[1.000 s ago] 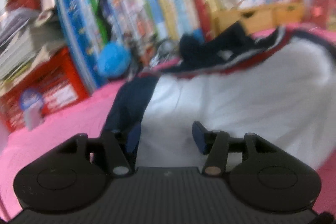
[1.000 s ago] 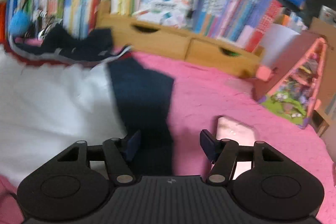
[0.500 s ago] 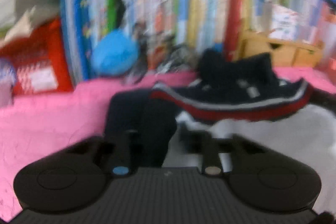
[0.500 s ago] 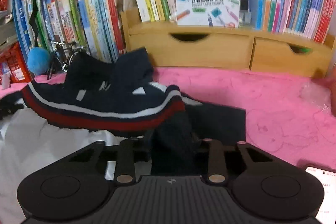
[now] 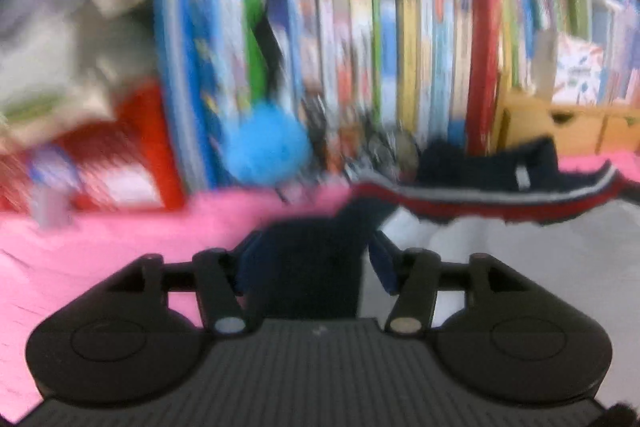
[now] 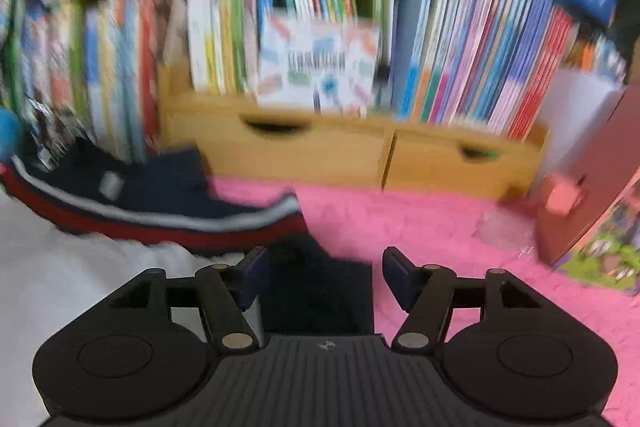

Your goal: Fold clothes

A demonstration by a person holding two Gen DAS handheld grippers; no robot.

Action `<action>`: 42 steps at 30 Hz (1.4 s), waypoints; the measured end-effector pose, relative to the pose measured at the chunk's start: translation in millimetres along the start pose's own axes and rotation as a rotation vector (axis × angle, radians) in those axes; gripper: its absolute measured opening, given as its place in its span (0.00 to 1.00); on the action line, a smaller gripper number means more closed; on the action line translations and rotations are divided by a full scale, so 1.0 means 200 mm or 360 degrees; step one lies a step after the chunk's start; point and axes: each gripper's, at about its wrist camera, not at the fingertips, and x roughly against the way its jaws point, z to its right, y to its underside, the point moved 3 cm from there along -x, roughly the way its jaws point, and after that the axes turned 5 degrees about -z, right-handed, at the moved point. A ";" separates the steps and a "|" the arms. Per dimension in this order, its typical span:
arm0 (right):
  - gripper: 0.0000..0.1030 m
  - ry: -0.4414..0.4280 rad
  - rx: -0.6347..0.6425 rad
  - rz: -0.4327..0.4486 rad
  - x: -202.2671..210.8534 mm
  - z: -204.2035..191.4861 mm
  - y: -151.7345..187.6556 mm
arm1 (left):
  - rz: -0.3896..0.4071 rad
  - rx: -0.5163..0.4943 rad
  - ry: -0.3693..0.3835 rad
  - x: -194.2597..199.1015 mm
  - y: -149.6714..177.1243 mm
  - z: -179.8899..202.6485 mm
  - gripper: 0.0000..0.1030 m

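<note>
Left sleeve: the navy sleeve (image 5: 308, 267) of the garment lies between the fingers of the left gripper (image 5: 314, 265), flat on the pink blanket (image 5: 100, 239).
Left fingers: jaws opening, spread apart; the blue pads (image 5: 382, 265) stand just beside the sleeve's edges, and whether they touch it is lost in blur.
Garment: a white body (image 5: 520, 255) with navy sleeves and a navy collar (image 5: 488, 171) edged in grey and red stripes; it lies spread on the blanket before the row of books (image 5: 400, 67).
Right sleeve: the other navy sleeve (image 6: 320, 287) lies between the fingers of the right gripper (image 6: 324, 273), closer to the left finger.
Right fingers: jaws opening, wide apart; the right pad (image 6: 396, 273) stands clear over the blanket, not pressing on cloth.
Pose: both grippers point forward and somewhat downward toward the collar, low over the blanket.
Behind: wooden drawers (image 6: 360, 151) under the books, past the collar.
</note>
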 end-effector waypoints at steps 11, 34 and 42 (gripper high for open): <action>0.63 -0.0723 0.0222 -0.0306 0.24 -0.61 0.30 | -0.0192 -0.0313 -0.0046 0.08 0.32 0.27 0.67; 0.78 -0.0546 0.0286 -0.0201 0.24 -0.65 0.40 | -0.0263 -0.0176 0.0012 0.08 0.30 0.20 0.78; 0.82 -0.0563 0.0386 -0.0259 0.24 -0.59 0.36 | -0.0293 -0.0120 0.0021 0.07 0.30 0.17 0.83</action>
